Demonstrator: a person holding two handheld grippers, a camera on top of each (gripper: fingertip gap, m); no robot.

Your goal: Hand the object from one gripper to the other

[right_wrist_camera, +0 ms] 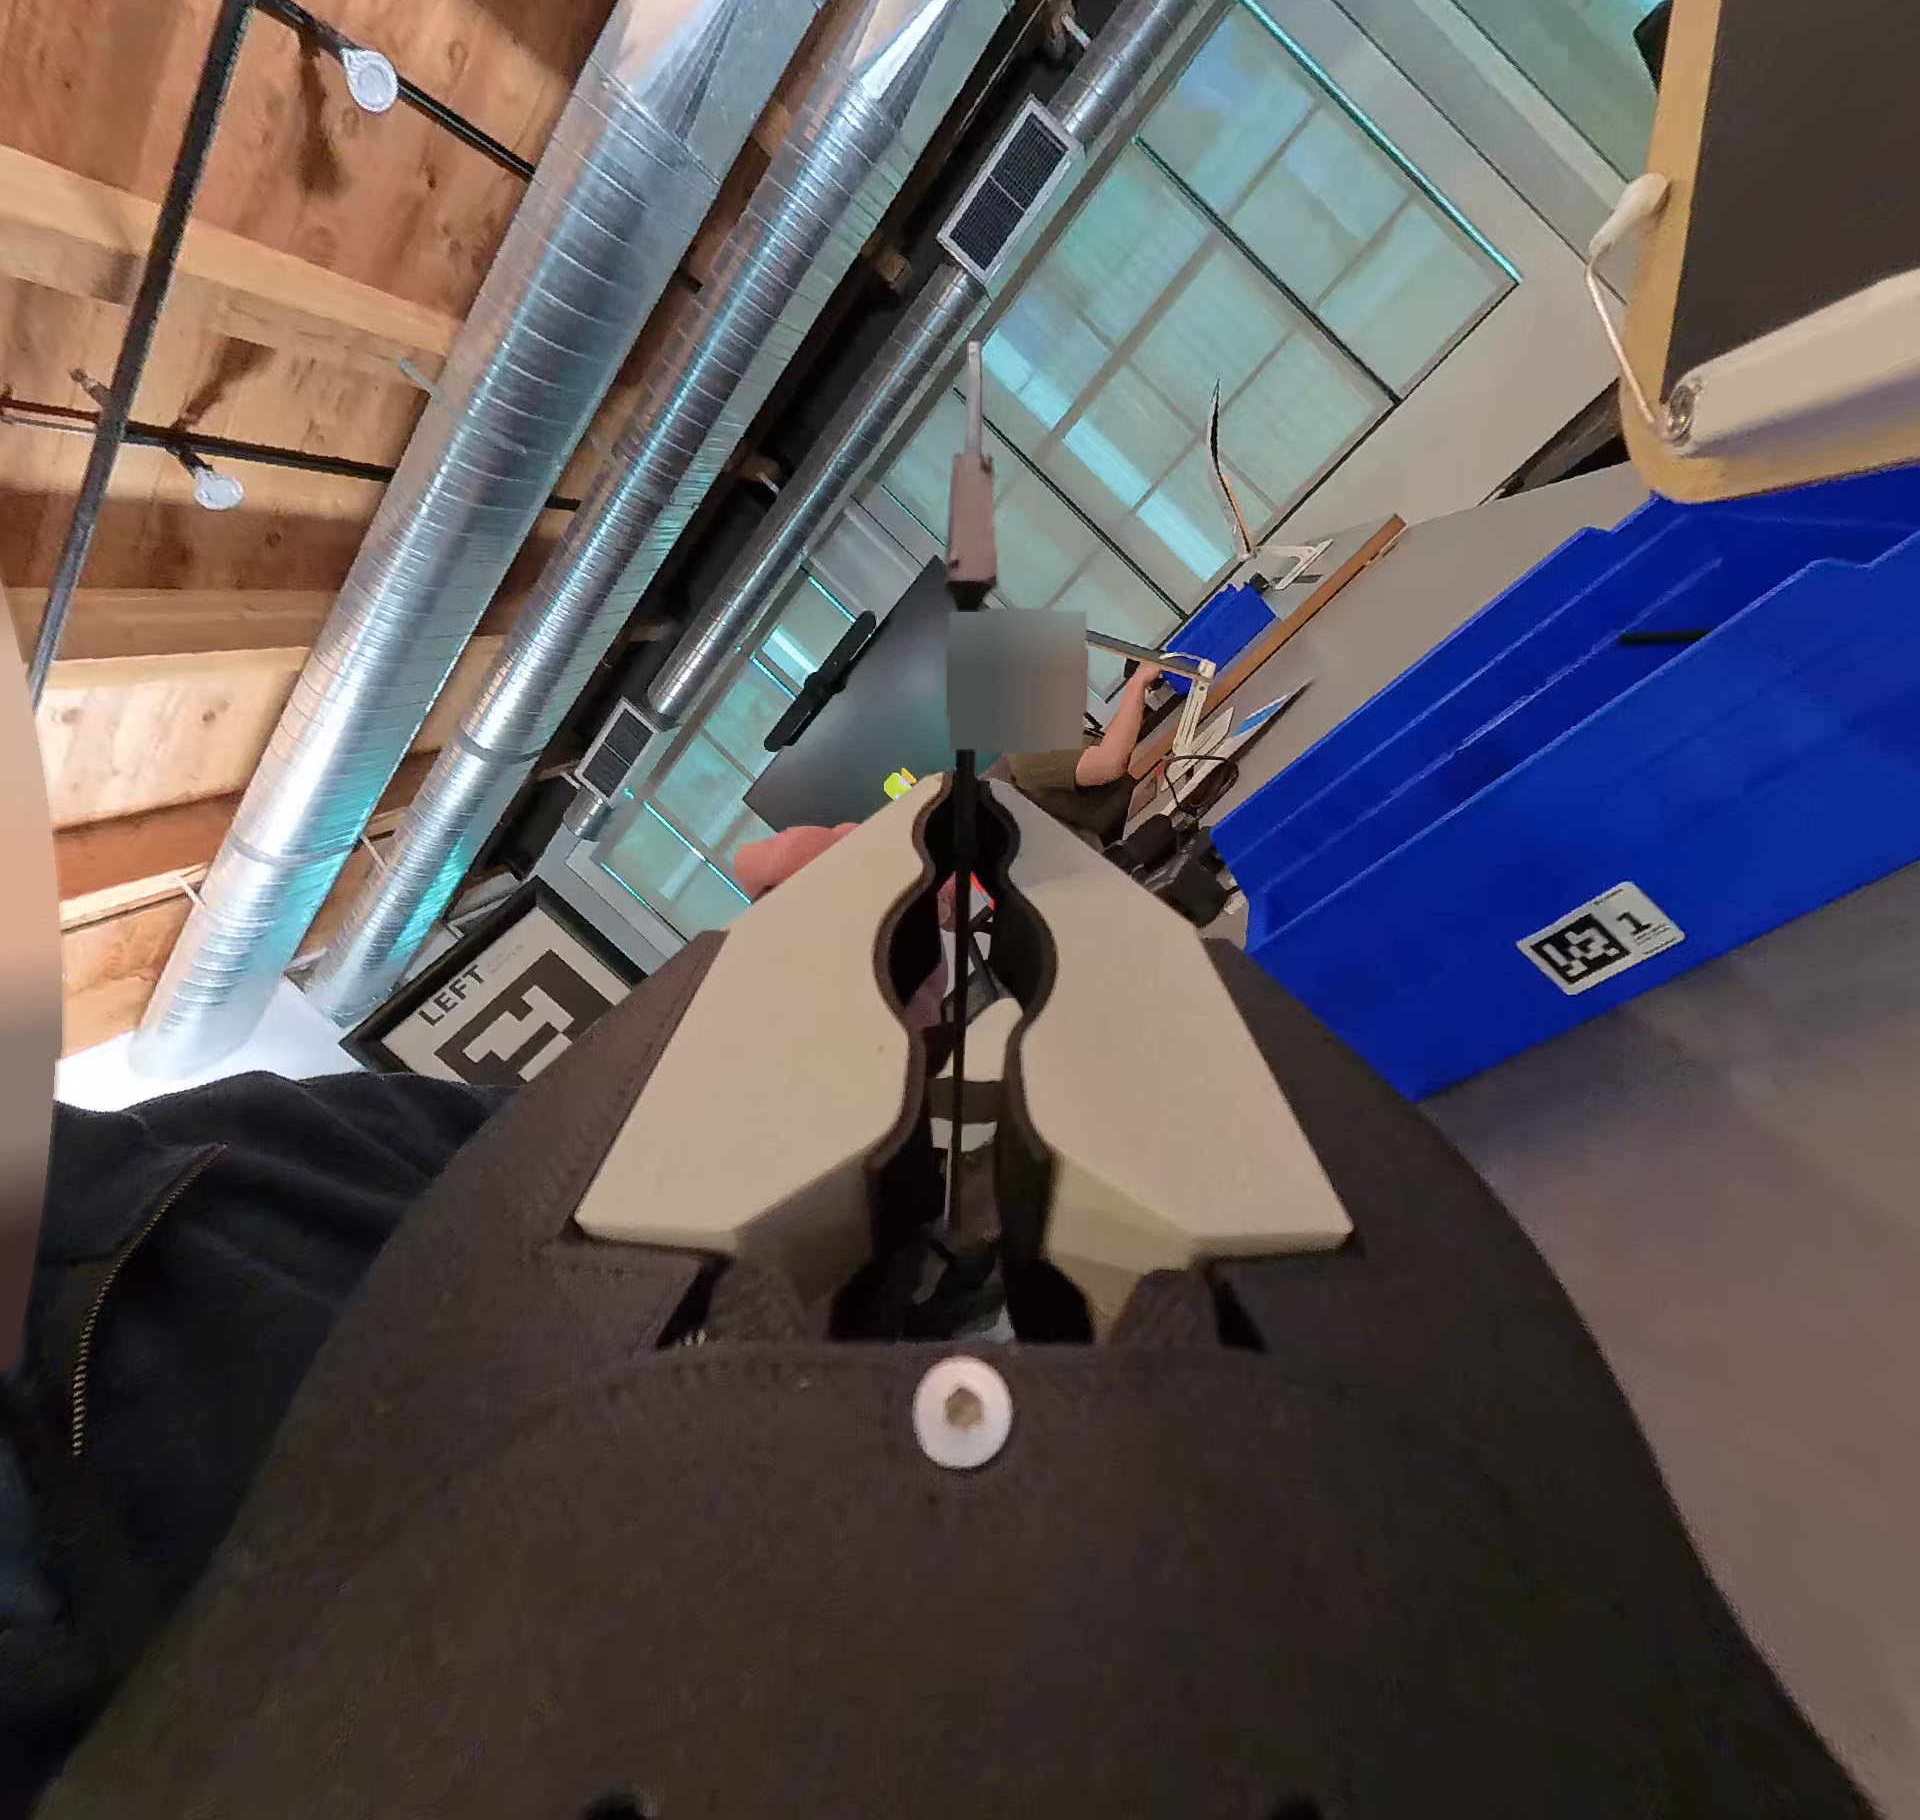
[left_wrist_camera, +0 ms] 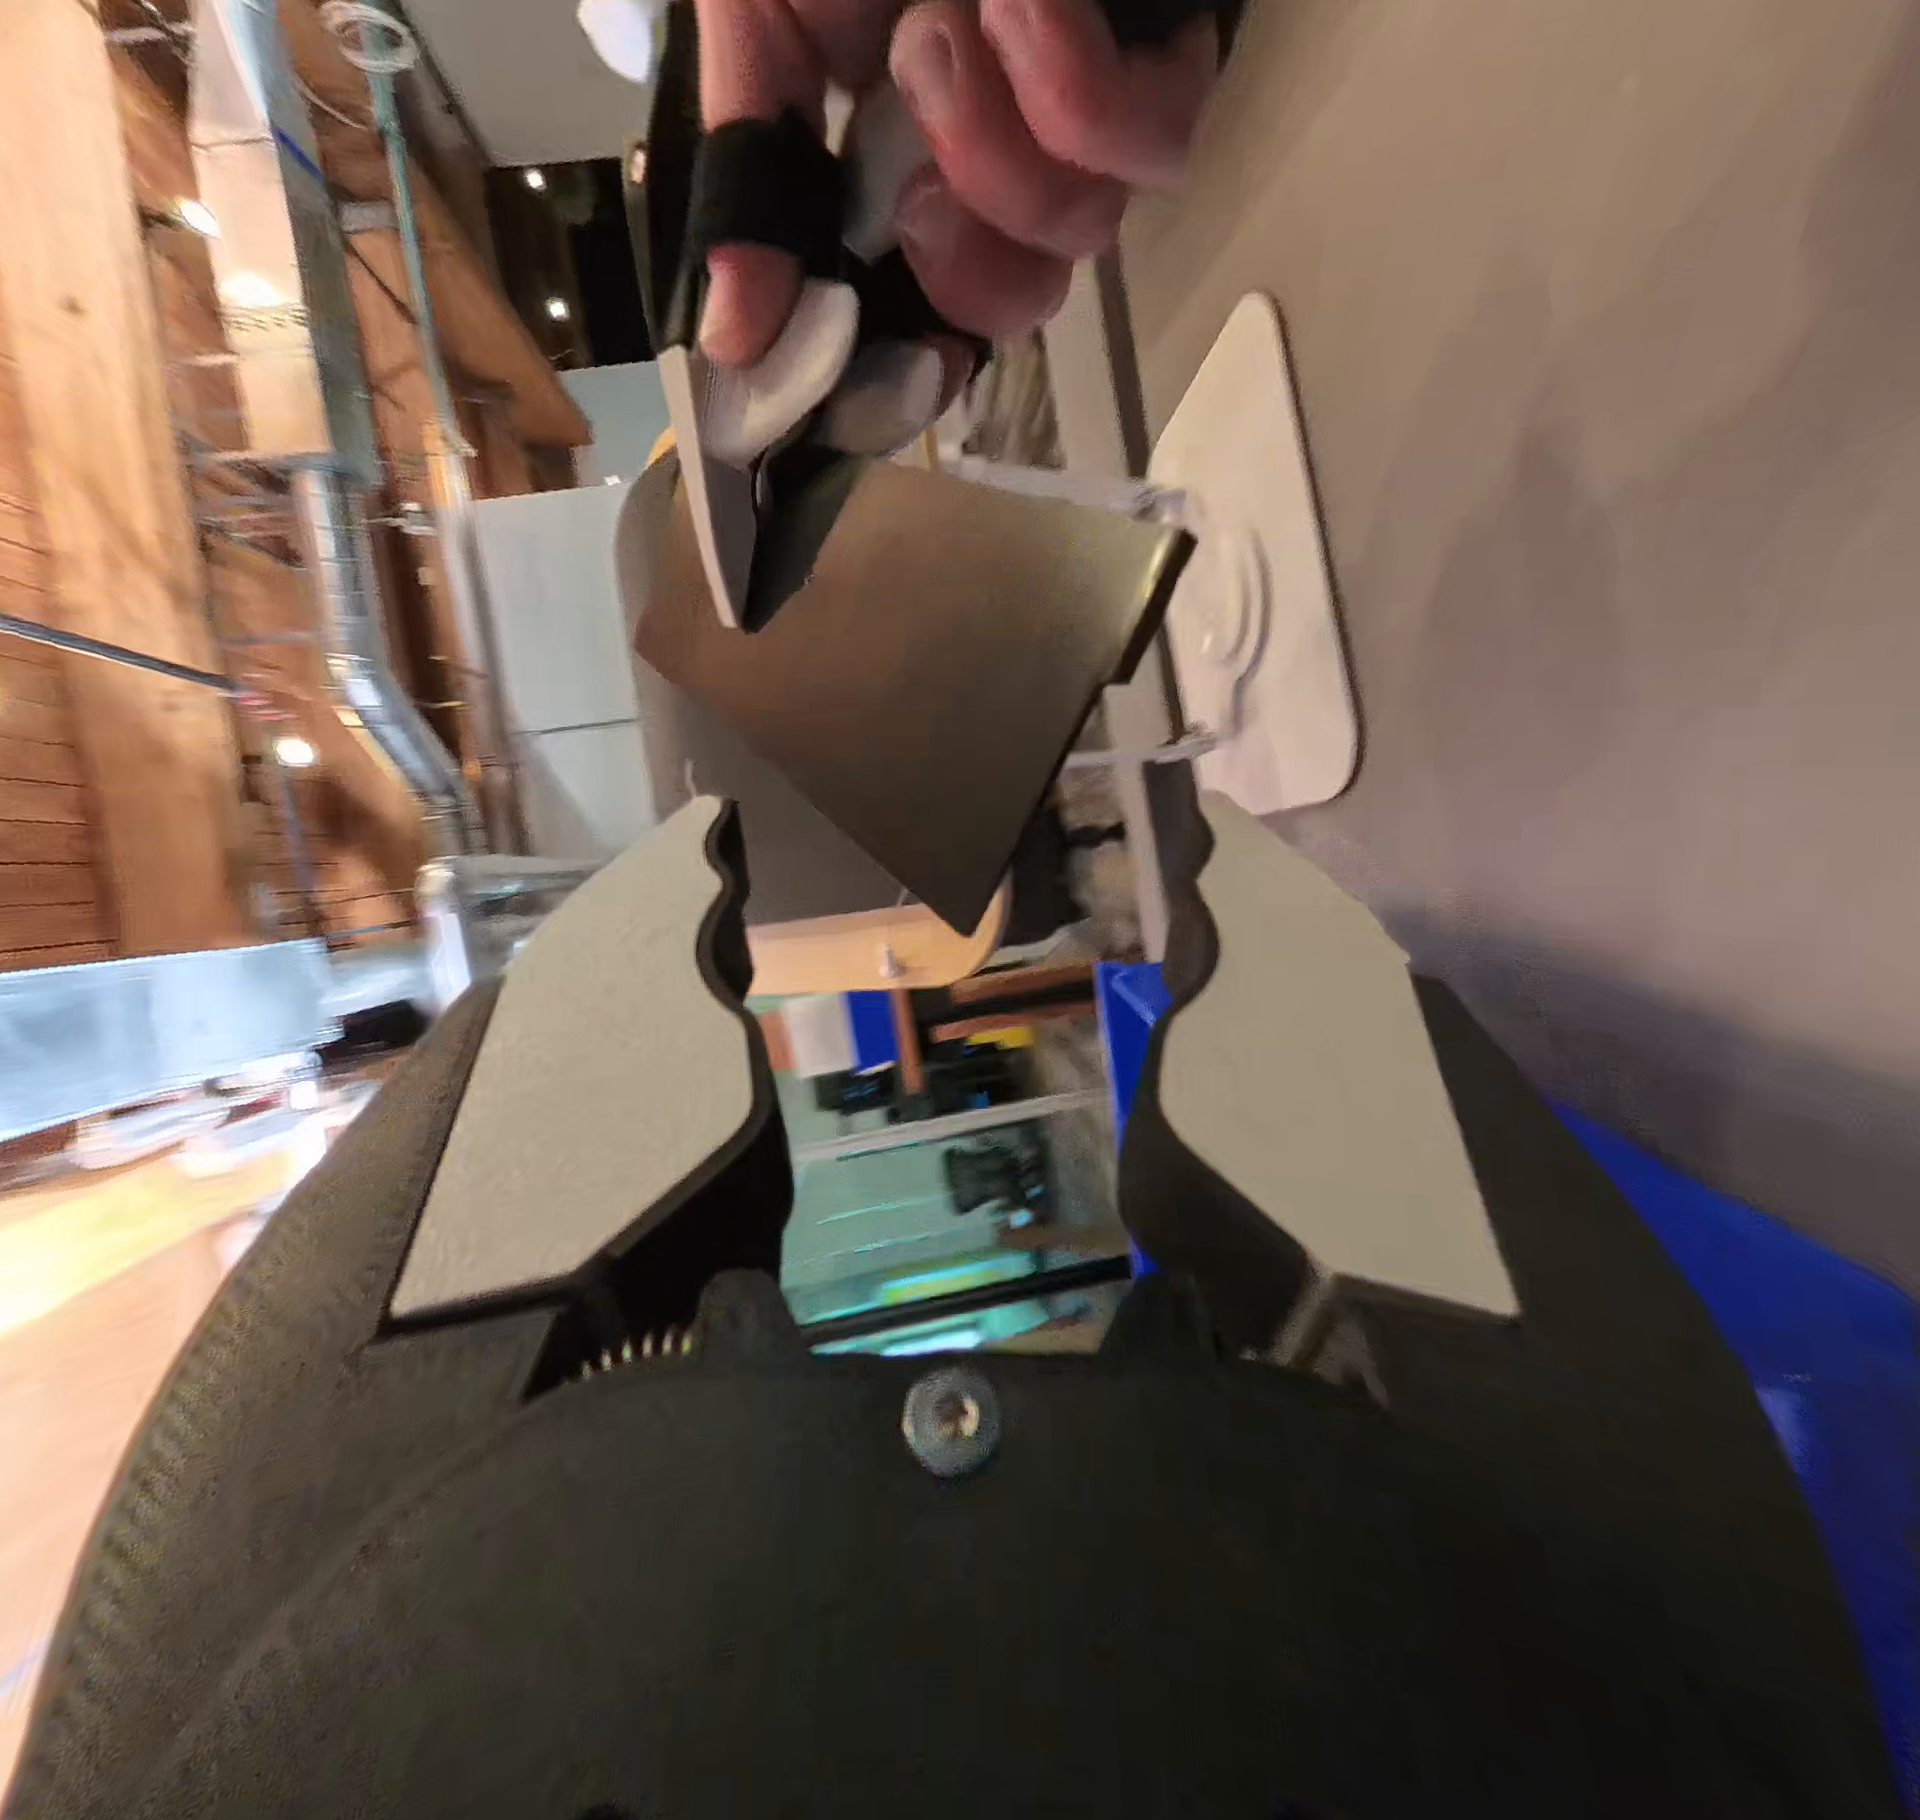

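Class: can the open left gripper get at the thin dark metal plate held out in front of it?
Probably yes. The left gripper is open, and the thin dark metal plate, held by the right gripper, hangs just ahead of its fingertips with nothing between.

1. From my left wrist view, the whole picture is smeared; the wooden ceiling (left_wrist_camera: 94, 420) and the shelves beyond are too blurred to read.
2. My hand (left_wrist_camera: 935, 87) on the right tongs (left_wrist_camera: 743, 565) is cut off by the top edge.
3. The dark plate (left_wrist_camera: 914, 669) is partly covered where those tongs pinch it.
4. From my right wrist view, the plate (right_wrist_camera: 966, 897) shows only as a thin edge between my fingers (right_wrist_camera: 831, 1022); its face is hidden.
5. The blue bin (right_wrist_camera: 1558, 835) runs off the right edge.
6. My dark sleeve (right_wrist_camera: 208, 1251) hides most of the left tongs.
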